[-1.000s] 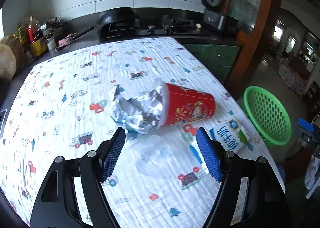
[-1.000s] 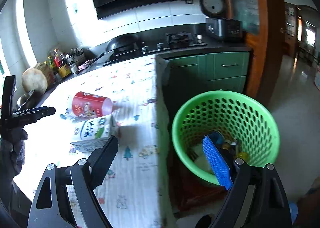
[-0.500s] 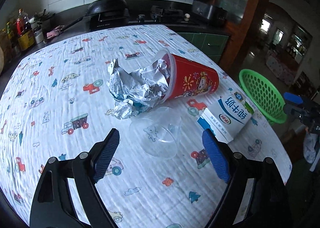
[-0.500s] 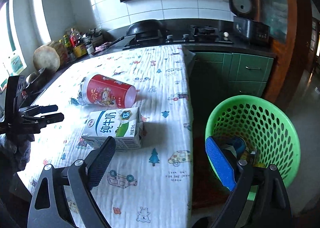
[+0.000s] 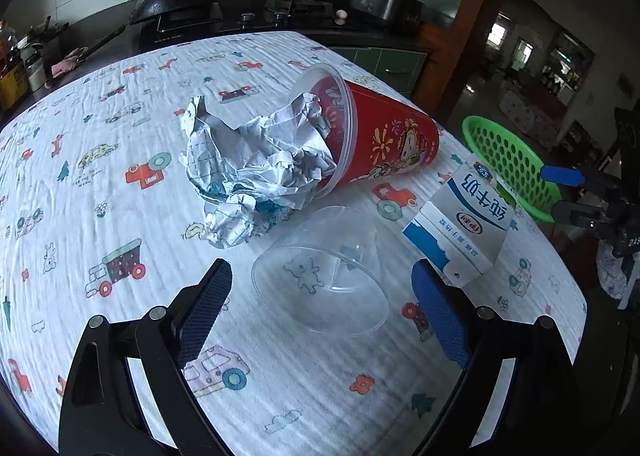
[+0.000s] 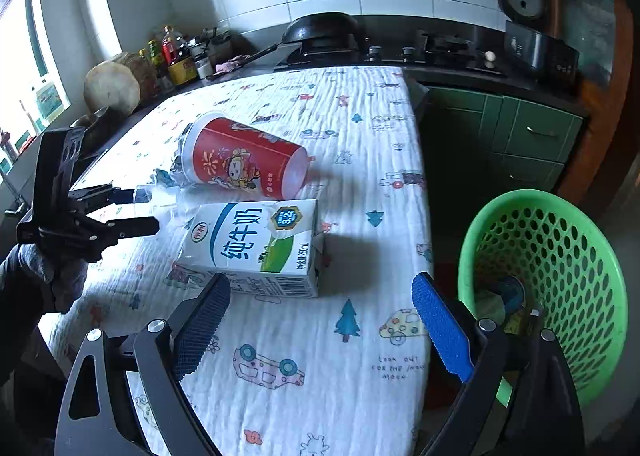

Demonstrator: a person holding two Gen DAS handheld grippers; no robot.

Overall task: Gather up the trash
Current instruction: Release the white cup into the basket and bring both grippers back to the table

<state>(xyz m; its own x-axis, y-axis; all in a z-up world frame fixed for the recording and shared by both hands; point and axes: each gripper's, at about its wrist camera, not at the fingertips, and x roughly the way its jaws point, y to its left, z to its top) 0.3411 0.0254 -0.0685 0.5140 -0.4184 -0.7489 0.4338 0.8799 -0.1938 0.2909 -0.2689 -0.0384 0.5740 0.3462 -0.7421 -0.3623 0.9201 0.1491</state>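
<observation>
A clear plastic cup (image 5: 322, 276) lies on its side on the patterned tablecloth (image 5: 100, 184), between the fingers of my open left gripper (image 5: 320, 312). Behind it lie crumpled paper (image 5: 256, 168) and a red printed cup (image 5: 384, 140) on its side. A white and blue milk carton (image 5: 464, 224) lies to the right. In the right wrist view the carton (image 6: 256, 240) lies just ahead of my open, empty right gripper (image 6: 320, 320), with the red cup (image 6: 244, 156) behind it. A green basket (image 6: 560, 280) holding some trash stands off the table's right edge.
The table edge (image 6: 424, 240) drops off beside the basket. A dark counter with a stove and wok (image 6: 320, 32) runs behind the table, with bottles (image 6: 176, 56) at the left. Green cabinets (image 6: 520, 132) stand at the right.
My left gripper has pulled back and now frames the clear cup. My right gripper has swung left from over the basket to the table, facing the milk carton.
</observation>
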